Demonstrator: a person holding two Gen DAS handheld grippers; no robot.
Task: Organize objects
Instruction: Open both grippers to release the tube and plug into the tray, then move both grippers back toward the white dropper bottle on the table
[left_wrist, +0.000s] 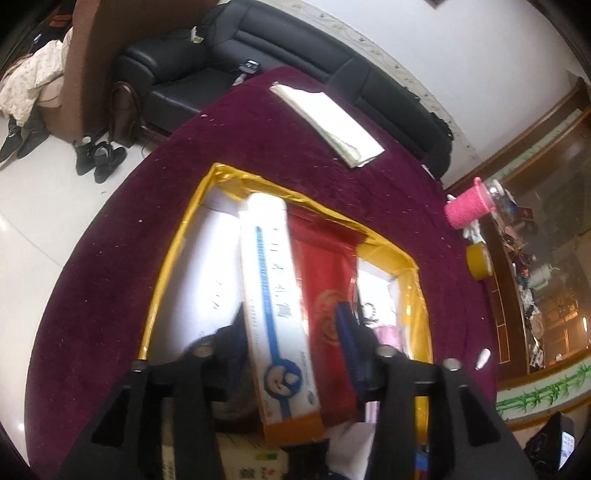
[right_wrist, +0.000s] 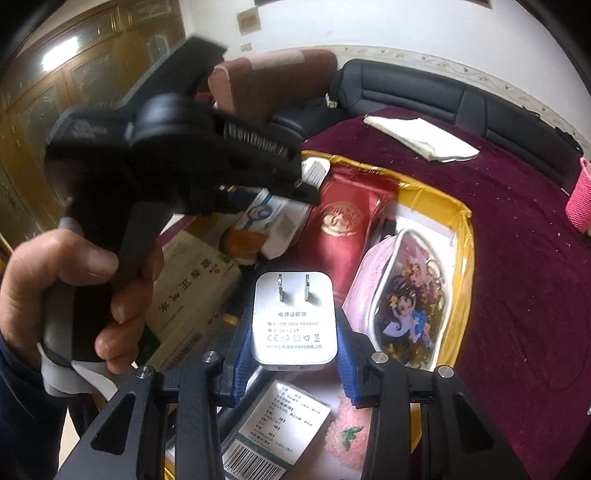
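Observation:
A yellow-rimmed box (left_wrist: 177, 254) sits on the maroon table (left_wrist: 110, 266) and holds several items. My left gripper (left_wrist: 291, 325) is over the box with its fingers either side of a white toothpaste box (left_wrist: 273, 306) with a blue toothbrush print; a red packet (left_wrist: 328, 295) lies beside it. In the right wrist view the left gripper's body (right_wrist: 177, 155) hangs over the toothpaste box (right_wrist: 269, 218). My right gripper (right_wrist: 291, 332) is shut on a white power adapter (right_wrist: 293, 321), prongs up, above the box (right_wrist: 465, 236). A pink cartoon pouch (right_wrist: 402, 299) lies to its right.
A folded white paper (left_wrist: 328, 122) lies at the table's far side. A pink knitted bottle cover (left_wrist: 469, 206) and yellow tape roll (left_wrist: 478, 262) stand at the right edge. A green-lettered carton (right_wrist: 192, 291) and a barcode box (right_wrist: 273, 432) lie in the box. A black sofa (left_wrist: 295, 48) stands behind.

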